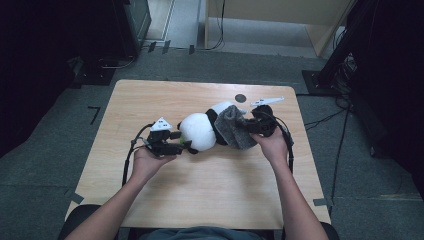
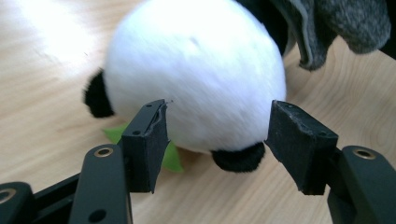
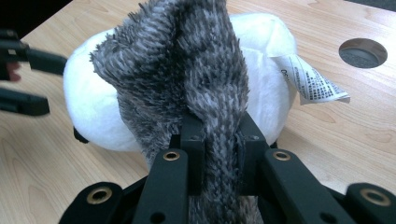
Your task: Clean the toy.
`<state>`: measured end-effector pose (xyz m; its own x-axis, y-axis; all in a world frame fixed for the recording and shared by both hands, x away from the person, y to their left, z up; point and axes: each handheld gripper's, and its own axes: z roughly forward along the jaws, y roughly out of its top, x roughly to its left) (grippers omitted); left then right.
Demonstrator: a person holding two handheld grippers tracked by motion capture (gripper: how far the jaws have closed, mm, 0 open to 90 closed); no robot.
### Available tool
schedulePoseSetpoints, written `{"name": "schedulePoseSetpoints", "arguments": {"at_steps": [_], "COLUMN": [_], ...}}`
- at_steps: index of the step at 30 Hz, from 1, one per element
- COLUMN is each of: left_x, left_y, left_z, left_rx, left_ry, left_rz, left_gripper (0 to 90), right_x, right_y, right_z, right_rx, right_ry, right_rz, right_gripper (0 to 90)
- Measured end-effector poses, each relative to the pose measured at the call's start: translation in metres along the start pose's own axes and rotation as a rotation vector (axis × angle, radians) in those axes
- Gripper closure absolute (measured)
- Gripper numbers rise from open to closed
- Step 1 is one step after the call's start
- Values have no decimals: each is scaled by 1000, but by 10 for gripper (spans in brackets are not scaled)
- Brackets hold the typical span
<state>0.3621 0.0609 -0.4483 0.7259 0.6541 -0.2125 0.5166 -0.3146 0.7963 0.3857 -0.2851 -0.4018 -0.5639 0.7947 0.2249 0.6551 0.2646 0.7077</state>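
Pale wooden worktop (image 1: pixel 200 185) carries the plush panda (image 1: pixel 199 131); my left tool (image 2: pixel 217 140) gapes around its head to steady it, my right tool (image 3: pixel 219 149) pinches the grey knit cloth (image 3: pixel 196 79) draped over it.

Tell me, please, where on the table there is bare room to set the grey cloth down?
The near strip of the table, between the person's forearms, is bare, and so is the far left corner. The middle is crowded: the plush panda lies between the open left gripper and the right gripper, which pinches the grey cloth. A round hole sits behind them.
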Motion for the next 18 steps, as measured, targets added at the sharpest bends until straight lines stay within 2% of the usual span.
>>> {"name": "schedulePoseSetpoints", "arguments": {"at_steps": [6,7,10,11,13,16,18], "left_x": [19,22,28,30,34,37,38], "left_y": [12,14,20,22,24,26,24], "left_z": [-1,0,3,6,11,20,25], "left_rx": [-16,-10,-12,-1,19,58,56], "left_ry": [-50,-45,-82,-90,-110,-105,-105], "left_rz": [10,15,23,37,35,69,128], "left_gripper": [317,301,284,280,269,270,242], "right_x": [-1,-1,-1,-1,-2,-2,-3], "right_y": [1,1,2,2,3,3,3], "right_z": [0,0,0,0,1,1,2], "right_rx": [14,13,21,21,24,29,33], "right_ry": [3,5,7,8,11,13,21], "right_rz": [-17,-22,-18,-20,-20,-18,-21], "right_gripper": [782,781,781,781,782,781,780]}}
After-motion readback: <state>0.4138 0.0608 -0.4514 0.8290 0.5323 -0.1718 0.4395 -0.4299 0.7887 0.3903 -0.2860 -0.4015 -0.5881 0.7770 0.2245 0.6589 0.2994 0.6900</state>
